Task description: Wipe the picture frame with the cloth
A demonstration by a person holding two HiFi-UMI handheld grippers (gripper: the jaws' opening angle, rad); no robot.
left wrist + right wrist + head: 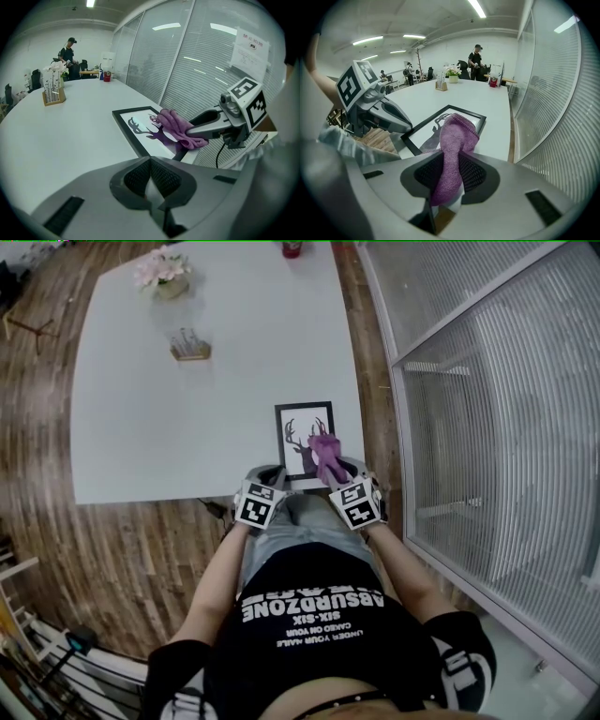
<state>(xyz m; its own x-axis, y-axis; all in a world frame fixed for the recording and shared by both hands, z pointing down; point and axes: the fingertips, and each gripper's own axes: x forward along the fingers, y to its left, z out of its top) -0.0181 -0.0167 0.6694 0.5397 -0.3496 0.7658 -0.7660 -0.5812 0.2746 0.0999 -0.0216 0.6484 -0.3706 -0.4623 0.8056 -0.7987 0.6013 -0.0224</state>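
A black picture frame (pixel 302 432) with a stag silhouette lies flat near the front right edge of the white table (pixel 169 418). A purple cloth (pixel 325 456) rests on the frame's right part. My right gripper (pixel 339 472) is shut on the cloth (pixel 453 138), which sticks out past the jaws onto the frame (pixel 425 130). My left gripper (pixel 272 476) sits at the frame's near left corner, jaws shut with nothing between them (pixel 151 176). In the left gripper view the frame (pixel 140 130), the cloth (pixel 176 124) and the right gripper (pixel 211 123) show ahead.
A flower pot (pixel 164 273), a small wooden holder (pixel 190 346) and a red item (pixel 292 248) stand at the table's far side. A ribbed glass partition (pixel 487 427) runs close along the right. People stand far off in the room (pixel 475 56).
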